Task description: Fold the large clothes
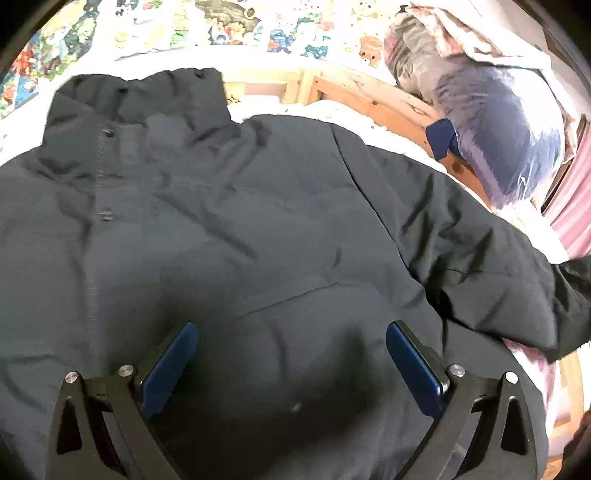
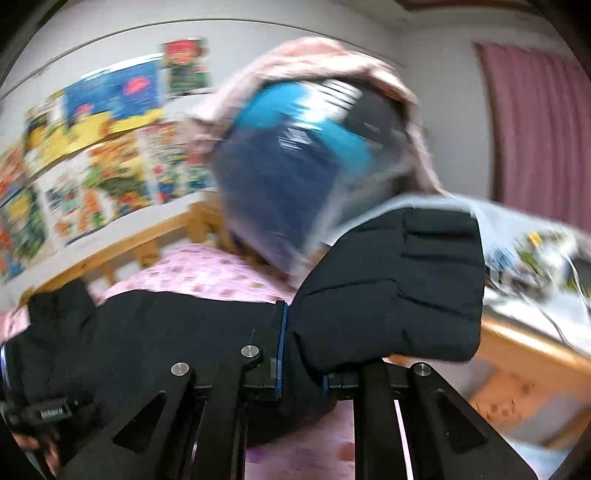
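Large black padded jacket (image 1: 229, 229) spread front-up on bed, collar (image 1: 147, 99) toward poster-covered wall (image 1: 184, 26), snap placket (image 1: 99, 177) running down left of view. Left gripper (image 1: 291, 350) low over jacket's lower front, blue-padded fingers (image 1: 170, 362) wide apart, nothing between them; contact with fabric unclear. Jacket's sleeve (image 1: 491, 269) stretching off to right edge of left wrist view. Right gripper (image 2: 301, 350) clamped on black sleeve cuff (image 2: 391, 284), fingers pressed close with fabric pinched between, cuff end sticking up past fingertips, lifted above pink patterned bedsheet (image 2: 207, 273). Right wrist view blurred. Wooden bed rail (image 2: 147, 243) behind sheet. Clear plastic bag of dark blue bedding (image 2: 295, 166) beyond sleeve, pink fabric (image 2: 317, 59) draped on top. Pink curtain (image 2: 539, 129) at far right
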The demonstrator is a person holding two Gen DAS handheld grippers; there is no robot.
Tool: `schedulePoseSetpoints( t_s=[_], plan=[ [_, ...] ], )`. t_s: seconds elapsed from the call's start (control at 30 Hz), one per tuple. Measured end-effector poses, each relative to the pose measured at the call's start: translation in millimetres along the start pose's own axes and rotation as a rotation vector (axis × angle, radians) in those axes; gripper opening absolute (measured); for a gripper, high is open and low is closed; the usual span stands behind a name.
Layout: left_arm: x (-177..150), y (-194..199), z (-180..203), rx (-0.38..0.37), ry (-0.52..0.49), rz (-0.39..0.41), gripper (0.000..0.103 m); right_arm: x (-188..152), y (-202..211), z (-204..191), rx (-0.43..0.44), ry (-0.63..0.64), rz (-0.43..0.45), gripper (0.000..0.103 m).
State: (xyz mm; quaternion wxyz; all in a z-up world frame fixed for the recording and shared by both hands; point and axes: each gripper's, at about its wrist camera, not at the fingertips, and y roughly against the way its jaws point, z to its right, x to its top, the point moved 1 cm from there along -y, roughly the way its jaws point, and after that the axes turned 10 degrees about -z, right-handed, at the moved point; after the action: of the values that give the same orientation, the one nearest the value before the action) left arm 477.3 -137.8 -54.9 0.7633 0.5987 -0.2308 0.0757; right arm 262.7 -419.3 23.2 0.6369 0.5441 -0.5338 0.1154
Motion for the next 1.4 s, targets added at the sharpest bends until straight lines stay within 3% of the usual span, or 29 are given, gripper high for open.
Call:
schedulePoseSetpoints(
  t_s=[0.27,0.4,0.53,0.73,0.77,0.83,0.87,1.03,1.23,1.4],
  plan=[
    [-8.8,68.2,-48.7,0.02,0.046,0.021,0.103,0.0,15.4,-98.5,0.175,0.271,0.004,0.013],
    [-17.6,93.1,-78.0,-0.026,0.094,0.042,0.103,-16.1,13.8,-152.1,0.305,0.381,-0.069,0.013],
    [-27.6,100.6,-105.3,-0.155,0.184,0.052,0.103,-45.8,7.2,-196.8,0.403,0.452,-0.168,0.013],
    [-35.3,71.8,-123.1,-0.422,0.272,0.036,0.103,-99.4,-13.4,-229.6,0.387,0.555,-0.3,0.015],
    [-36.5,66.1,-121.7,-0.446,0.274,0.033,0.103,-107.6,-15.9,-231.9,0.384,0.569,-0.323,0.021],
    [-41.9,50.3,-120.8,-0.503,0.28,0.018,0.103,-118.4,-17.4,-231.8,0.439,0.564,-0.371,0.048],
    [-44.0,45.1,-119.2,-0.524,0.285,0.009,0.103,-120.0,-16.9,-228.6,0.471,0.553,-0.392,0.068],
    [-40.7,22.4,-116.3,-0.63,0.308,-0.025,0.103,-130.0,4.1,-214.2,0.574,0.511,-0.422,0.072],
    [-12.0,4.2,-86.7,-0.53,0.204,-0.03,0.103,-137.2,29.2,-173.1,0.631,0.398,-0.43,0.072],
    [9.5,-10.1,-59.1,-0.427,0.062,-0.021,0.102,-128.6,33.8,-137.6,0.572,0.358,-0.383,0.072]
  ],
)
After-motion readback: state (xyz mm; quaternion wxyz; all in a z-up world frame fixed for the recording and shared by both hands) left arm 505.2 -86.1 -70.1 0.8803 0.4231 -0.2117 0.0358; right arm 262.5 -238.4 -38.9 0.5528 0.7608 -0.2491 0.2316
